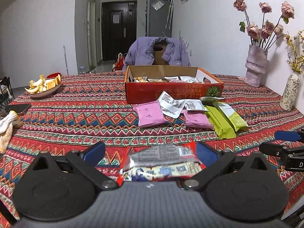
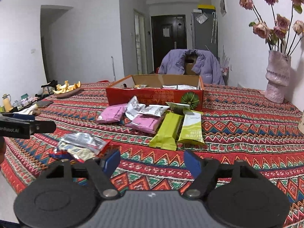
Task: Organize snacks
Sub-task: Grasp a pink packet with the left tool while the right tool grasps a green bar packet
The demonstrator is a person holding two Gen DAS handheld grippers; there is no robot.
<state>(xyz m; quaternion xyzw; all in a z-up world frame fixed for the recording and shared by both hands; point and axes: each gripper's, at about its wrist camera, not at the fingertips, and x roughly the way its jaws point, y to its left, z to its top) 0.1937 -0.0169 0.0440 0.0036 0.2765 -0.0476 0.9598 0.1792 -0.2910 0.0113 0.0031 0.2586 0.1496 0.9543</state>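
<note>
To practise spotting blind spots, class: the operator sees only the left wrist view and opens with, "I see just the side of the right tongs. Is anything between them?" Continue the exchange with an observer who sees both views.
Observer: No. The right tongs stand open over bare tablecloth, with nothing between them.
Operator: Where does the red-and-silver packet lie from there?
Observer: The packet lies on the cloth just to the left of the tongs, outside them.
Operator: Is there anything past the table's left side?
Observer: Yes, a yellow flask stands upright there, off the table.
</note>
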